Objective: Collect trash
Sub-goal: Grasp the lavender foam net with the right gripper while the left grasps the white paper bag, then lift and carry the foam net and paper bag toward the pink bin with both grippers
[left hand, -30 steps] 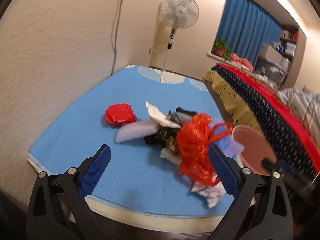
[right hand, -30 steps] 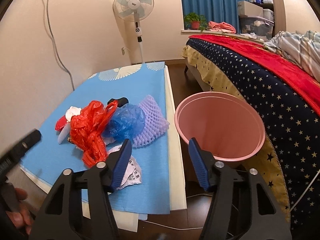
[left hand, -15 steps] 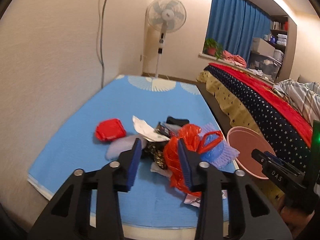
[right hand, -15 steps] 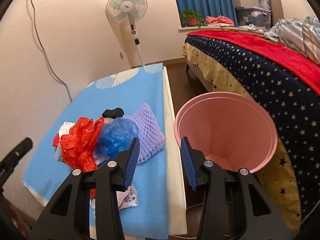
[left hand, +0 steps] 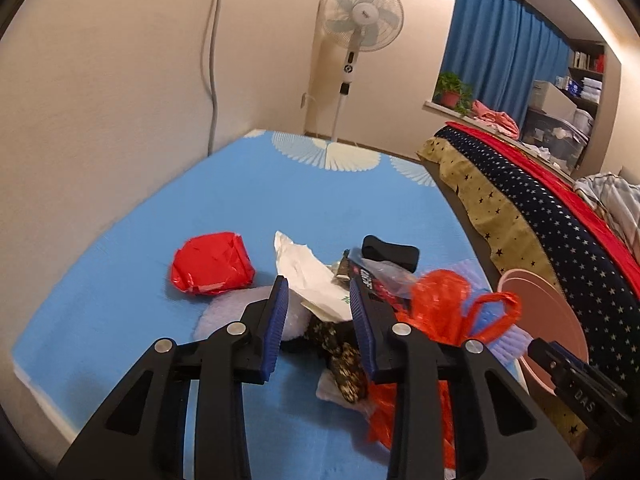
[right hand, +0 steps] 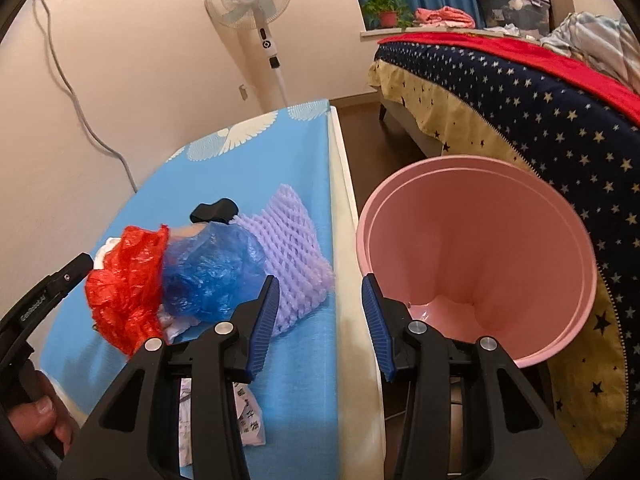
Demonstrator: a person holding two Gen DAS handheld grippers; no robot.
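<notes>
A pile of trash lies on a blue mat [left hand: 260,208]: a crumpled red wrapper [left hand: 212,264], white paper [left hand: 308,276], an orange-red plastic bag [left hand: 444,312], a black piece [left hand: 390,252], a blue bag [right hand: 208,276] and purple foam netting [right hand: 292,252]. A pink bin [right hand: 476,256] stands right of the mat, also in the left wrist view [left hand: 548,324]. My left gripper [left hand: 318,320] is open and empty, just above the pile's near side. My right gripper [right hand: 318,316] is open and empty, over the mat's right edge between netting and bin.
A standing fan [left hand: 360,28] stands at the far end by the wall. A bed with a starred dark cover [right hand: 520,92] runs along the right, close behind the bin. A printed paper scrap [right hand: 244,420] lies at the mat's near edge. A cable [left hand: 214,52] hangs down the left wall.
Both grippers' jaws have narrowed from wide open to a smaller gap. The left gripper has moved in toward the pile; the right has shifted toward the mat edge and bin.
</notes>
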